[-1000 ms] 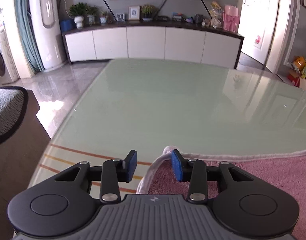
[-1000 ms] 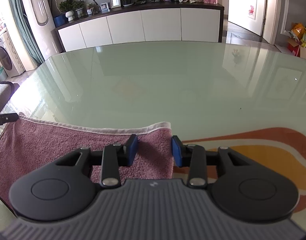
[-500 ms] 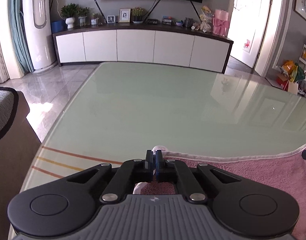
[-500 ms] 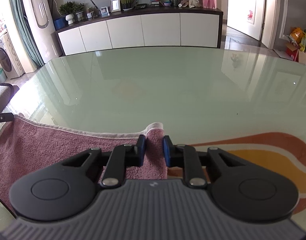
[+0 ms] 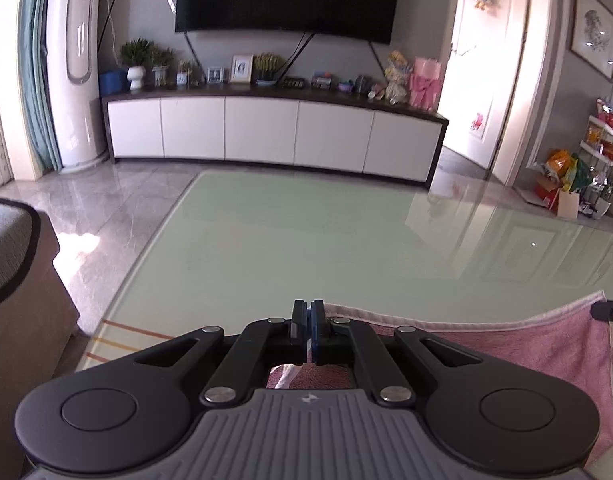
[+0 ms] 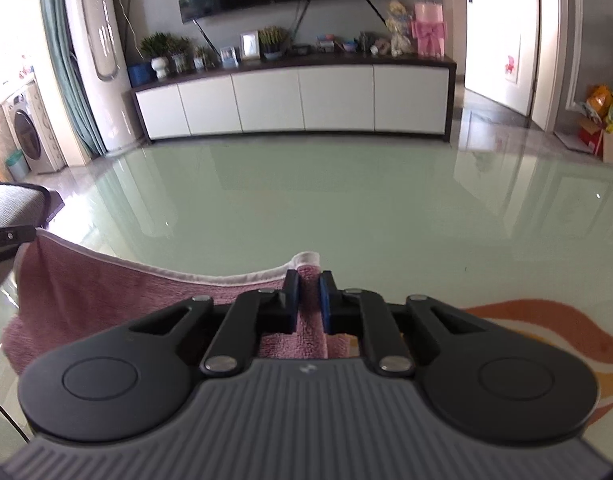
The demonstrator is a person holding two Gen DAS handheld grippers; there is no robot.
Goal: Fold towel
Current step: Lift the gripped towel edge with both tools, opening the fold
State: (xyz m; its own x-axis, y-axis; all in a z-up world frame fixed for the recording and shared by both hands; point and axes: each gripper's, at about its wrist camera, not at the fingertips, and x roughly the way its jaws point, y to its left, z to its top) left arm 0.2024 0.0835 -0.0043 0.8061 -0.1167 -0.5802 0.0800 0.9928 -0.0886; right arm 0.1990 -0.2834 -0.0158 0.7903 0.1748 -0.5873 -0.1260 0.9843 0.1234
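A pink towel [image 5: 526, 344] with a white hem hangs lifted off the pale green glass table [image 5: 306, 240], stretched between both grippers. My left gripper [image 5: 308, 312] is shut on the towel's left far corner, with cloth bunched under the fingers. In the right wrist view my right gripper [image 6: 308, 284] pinches the other far corner of the towel [image 6: 106, 292]; its jaws are closing and a ridge of cloth stands between the pads. Each view catches the other gripper at its edge: the right gripper [image 5: 610, 312] and the left gripper [image 6: 2, 236].
The table [image 6: 346, 208] stretches far ahead, with an orange swirl pattern [image 6: 546, 320] at its right near side. A grey cushioned chair [image 5: 10, 264] stands left of the table. A white TV cabinet [image 5: 266, 132] lines the far wall.
Both grippers went from open beside the towel's far corners to pinching them. Both then rose, lifting the far edge off the glass so it sags between them.
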